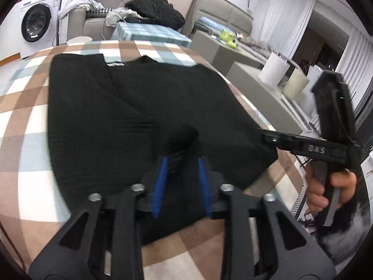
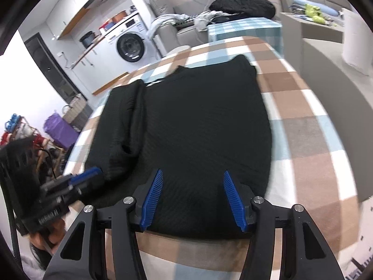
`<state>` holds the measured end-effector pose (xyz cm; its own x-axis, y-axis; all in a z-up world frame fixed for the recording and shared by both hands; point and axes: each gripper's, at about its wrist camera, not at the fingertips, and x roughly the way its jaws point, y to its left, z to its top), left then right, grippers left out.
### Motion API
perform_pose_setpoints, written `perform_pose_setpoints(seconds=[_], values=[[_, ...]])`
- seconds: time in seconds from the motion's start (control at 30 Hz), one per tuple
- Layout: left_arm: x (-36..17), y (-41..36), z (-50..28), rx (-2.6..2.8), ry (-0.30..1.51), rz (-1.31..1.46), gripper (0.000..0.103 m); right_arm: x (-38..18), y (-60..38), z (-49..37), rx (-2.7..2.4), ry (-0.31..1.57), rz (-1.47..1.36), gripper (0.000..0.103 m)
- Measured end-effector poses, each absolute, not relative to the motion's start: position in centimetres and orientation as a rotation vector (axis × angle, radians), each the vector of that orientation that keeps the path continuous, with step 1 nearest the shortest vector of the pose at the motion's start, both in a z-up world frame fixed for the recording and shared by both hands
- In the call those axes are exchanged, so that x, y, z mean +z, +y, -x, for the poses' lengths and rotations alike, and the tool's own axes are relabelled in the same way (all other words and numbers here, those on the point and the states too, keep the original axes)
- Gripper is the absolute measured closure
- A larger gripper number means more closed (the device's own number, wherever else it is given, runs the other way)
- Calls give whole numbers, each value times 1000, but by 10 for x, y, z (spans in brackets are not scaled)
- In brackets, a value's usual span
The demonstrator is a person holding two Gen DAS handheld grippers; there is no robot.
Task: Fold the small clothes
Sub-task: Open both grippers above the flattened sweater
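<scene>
A black ribbed top [image 1: 112,107] [image 2: 205,126] lies flat on the checkered tablecloth [image 1: 21,121] [image 2: 303,126], neck toward the far side. One sleeve [image 2: 126,126] is folded lengthwise over the body, and its cuff [image 1: 184,137] makes a small bump. My left gripper [image 1: 183,159] [image 2: 91,175] hovers just behind that cuff, blue pads apart and pressing on nothing. My right gripper [image 2: 193,172] stands open over the near hem with only flat fabric under it. In the left wrist view the right gripper [image 1: 263,135] reaches the top's right edge, held by a hand [image 1: 326,186].
The table's rounded edge falls off close to the right of the top. Beyond it are grey blocks [image 1: 256,81] and white cylinders [image 1: 274,67]. Behind stand a small blue-checked table [image 1: 149,32], a sofa with a black jacket [image 1: 153,9] and a washing machine [image 1: 37,21].
</scene>
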<state>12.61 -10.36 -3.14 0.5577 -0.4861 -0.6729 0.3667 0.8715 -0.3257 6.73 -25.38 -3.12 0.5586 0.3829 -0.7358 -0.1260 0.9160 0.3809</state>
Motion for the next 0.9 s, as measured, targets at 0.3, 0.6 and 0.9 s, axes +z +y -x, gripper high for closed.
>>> perform_pose_setpoints(seconds=[0.3,0.6,0.9], values=[[-28,0,-116,-208,763,287,35,-41,-180,-103,507,989,-329,47],[-35,65,-116,-84,766,355,35,-36,-148,-115,572,915,-307,91],[-38,45,-126,-113,779,333,35,-33,-148,-55,605,983,-239,92]])
